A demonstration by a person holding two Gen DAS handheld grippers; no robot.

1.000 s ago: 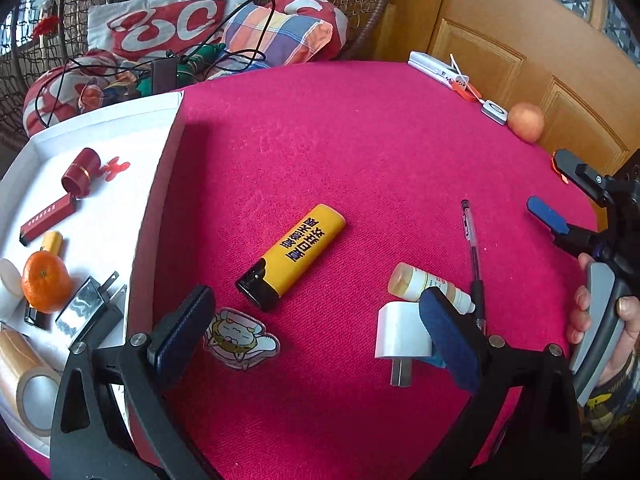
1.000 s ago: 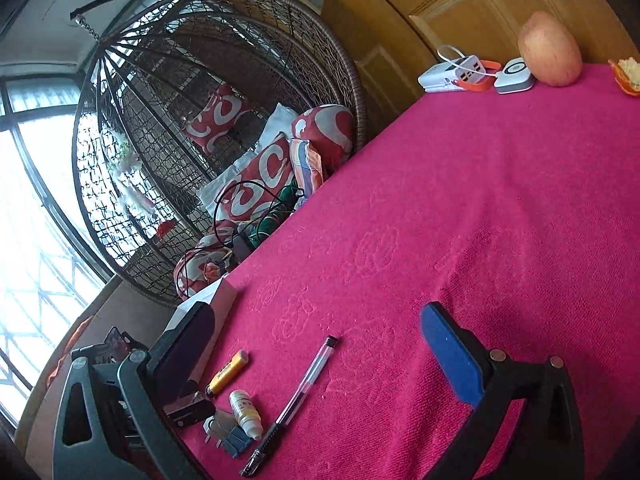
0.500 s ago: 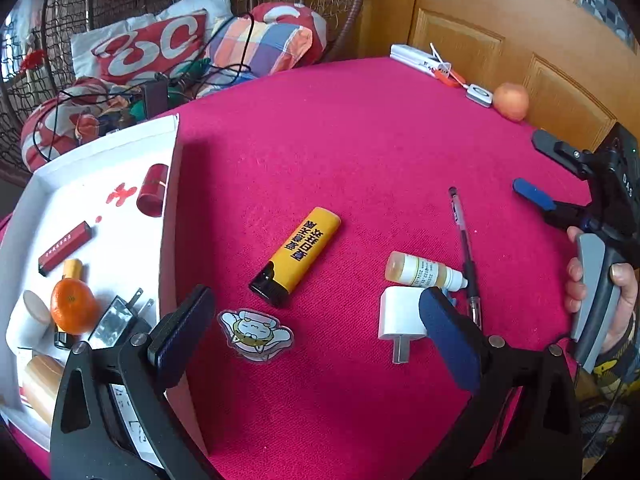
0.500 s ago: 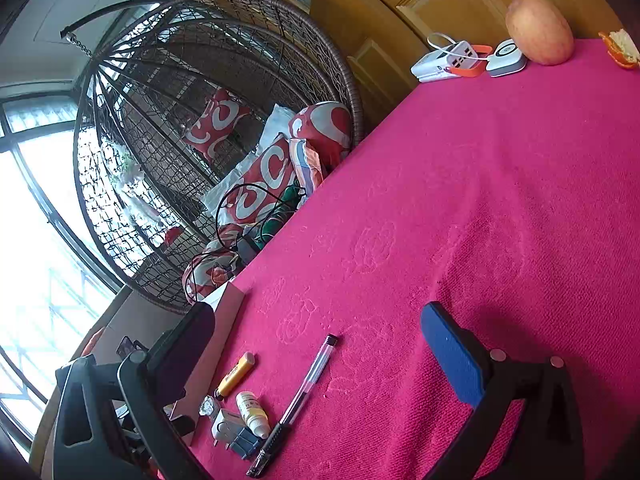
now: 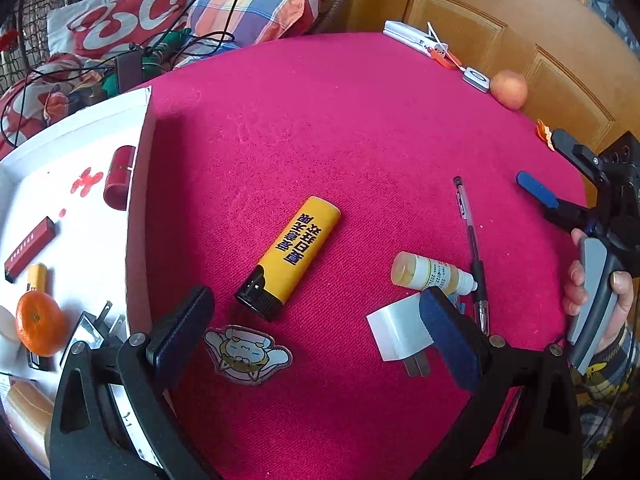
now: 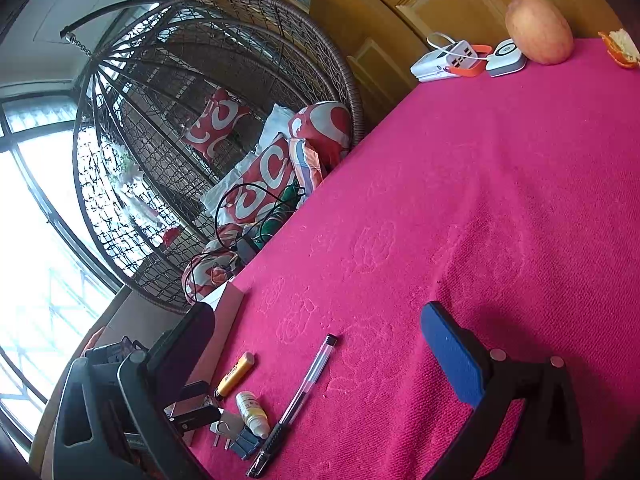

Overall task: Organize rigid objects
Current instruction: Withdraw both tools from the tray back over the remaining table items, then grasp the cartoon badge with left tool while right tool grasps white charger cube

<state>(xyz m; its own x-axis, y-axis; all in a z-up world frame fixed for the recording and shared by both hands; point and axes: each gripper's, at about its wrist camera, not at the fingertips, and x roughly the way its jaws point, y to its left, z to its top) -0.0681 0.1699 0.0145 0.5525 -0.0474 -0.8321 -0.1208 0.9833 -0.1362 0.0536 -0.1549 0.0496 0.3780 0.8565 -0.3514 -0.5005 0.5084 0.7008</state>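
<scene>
On the pink cloth lie a yellow lighter (image 5: pixel 289 257), a cat sticker (image 5: pixel 245 353), a white plug adapter (image 5: pixel 398 333), a small dropper bottle (image 5: pixel 428 274) and a pen (image 5: pixel 471 244). My left gripper (image 5: pixel 316 334) hovers open above the sticker and adapter, holding nothing. A white tray (image 5: pixel 136 200) at the left holds a tangerine (image 5: pixel 39 323), a red cylinder (image 5: pixel 119 178), a red stick and a metal plug. My right gripper (image 6: pixel 320 350) is open over bare cloth, right of the pen (image 6: pixel 298 398), bottle (image 6: pixel 252 414) and lighter (image 6: pixel 235 374); it also shows at the right edge (image 5: pixel 560 176).
An apple (image 5: pixel 509 89), a power strip (image 5: pixel 416 40) and a small white device (image 5: pixel 476 79) sit along the far table edge by a wooden door. Orange peel (image 6: pixel 620 49) lies nearby. Cushions and cables (image 5: pixel 160 32) fill a wicker chair (image 6: pixel 180 100) beyond the table.
My left gripper has drawn back and shifted slightly, so the tray and table objects appear lower and farther. The right gripper has tilted a little. Neither has taken hold of anything.
</scene>
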